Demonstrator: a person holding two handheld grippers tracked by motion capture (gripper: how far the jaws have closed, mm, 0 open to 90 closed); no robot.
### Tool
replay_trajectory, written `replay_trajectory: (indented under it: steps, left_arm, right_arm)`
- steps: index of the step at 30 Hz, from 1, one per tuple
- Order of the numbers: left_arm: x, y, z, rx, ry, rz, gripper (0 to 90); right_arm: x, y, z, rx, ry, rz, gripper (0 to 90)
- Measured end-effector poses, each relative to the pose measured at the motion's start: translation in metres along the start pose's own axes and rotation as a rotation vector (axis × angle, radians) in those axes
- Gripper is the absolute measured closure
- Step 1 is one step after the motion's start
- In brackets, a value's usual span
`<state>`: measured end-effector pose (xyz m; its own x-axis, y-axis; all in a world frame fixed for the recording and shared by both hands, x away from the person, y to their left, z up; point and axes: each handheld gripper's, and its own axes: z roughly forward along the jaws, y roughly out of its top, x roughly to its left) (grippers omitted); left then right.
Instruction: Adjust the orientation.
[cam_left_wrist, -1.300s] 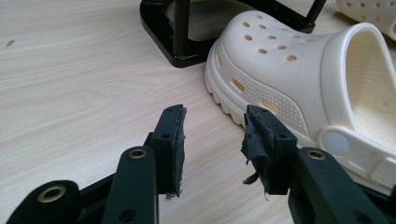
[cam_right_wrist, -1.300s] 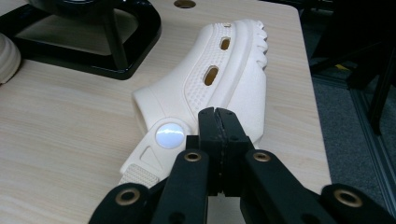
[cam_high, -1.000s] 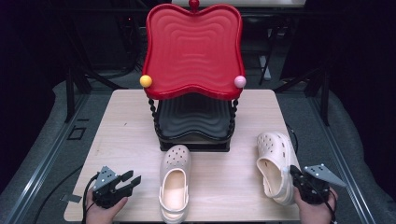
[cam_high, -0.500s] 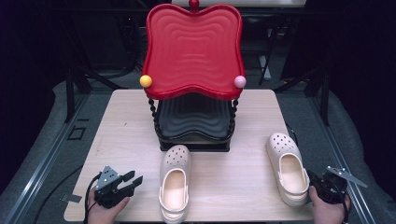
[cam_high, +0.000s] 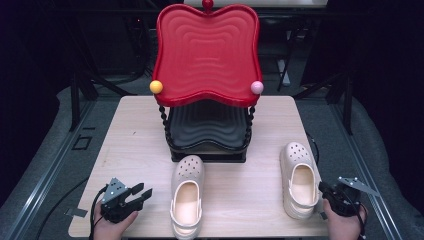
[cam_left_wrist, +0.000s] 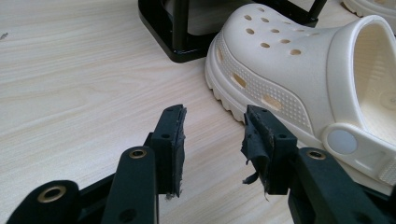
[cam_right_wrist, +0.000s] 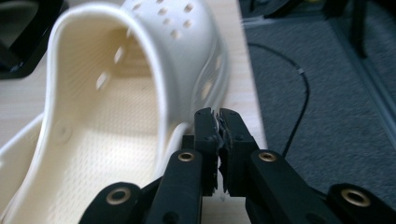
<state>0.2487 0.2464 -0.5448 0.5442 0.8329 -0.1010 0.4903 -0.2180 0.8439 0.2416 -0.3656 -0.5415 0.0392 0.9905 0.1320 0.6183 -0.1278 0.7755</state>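
Two cream clogs are set on the wooden table (cam_high: 135, 135) in the high view. The right clog (cam_high: 298, 179) lies at the lower right of that frame, toe pointing up the picture, just beside the right gripper (cam_high: 334, 196), which is held by a hand at the bottom right corner. In the right gripper view the two black pads (cam_right_wrist: 207, 135) are seen almost pressed together, nothing between them; the jaws have just been opening by a sliver. The clog's open heel rim (cam_right_wrist: 159, 93) stands just to the left of the pads, and whether it is touched cannot be told.

The left clog (cam_high: 187, 195) lies at the lower centre, in front of the black and red tiered stand (cam_high: 207, 55). The left gripper (cam_high: 134, 196) is held at the lower left with its jaws apart and empty. In the left gripper view that clog's side (cam_left_wrist: 280, 70) is seen just right of the right pad (cam_left_wrist: 261, 140), not between the jaws.
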Motion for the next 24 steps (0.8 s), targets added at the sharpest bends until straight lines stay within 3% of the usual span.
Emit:
replay_trajectory:
  steps: [4, 7, 11, 14, 17, 20, 24]
  left_arm:
    - [0.001, 0.0, 0.0, -0.002, 0.0, -0.004, 58.5]
    - [0.001, 0.0, 0.0, -0.003, 0.004, -0.009, 58.4]
    - [0.001, 0.0, -0.001, -0.009, 0.005, -0.011, 58.2]
    - [0.002, -0.001, -0.001, -0.01, 0.007, -0.015, 58.1]
    - [0.003, -0.001, -0.001, -0.006, 0.012, -0.018, 58.1]
    - [0.003, -0.001, -0.001, -0.003, 0.012, -0.022, 58.1]
    - [0.003, -0.002, 0.0, -0.001, 0.013, -0.026, 58.1]
  right_arm:
    - [0.001, 0.007, -0.016, -0.076, -0.006, 0.009, 80.7]
    - [0.012, 0.013, -0.023, -0.113, 0.018, -0.028, 75.0]
    - [0.029, 0.02, -0.013, -0.075, 0.021, -0.129, 68.6]
    - [0.036, 0.022, -0.003, -0.052, -0.011, -0.178, 68.5]
    - [0.039, 0.025, 0.006, -0.043, -0.037, -0.193, 73.1]
    - [0.037, 0.029, 0.009, 0.0, -0.063, -0.228, 79.7]
    - [0.036, 0.03, 0.01, -0.004, -0.063, -0.23, 82.8]
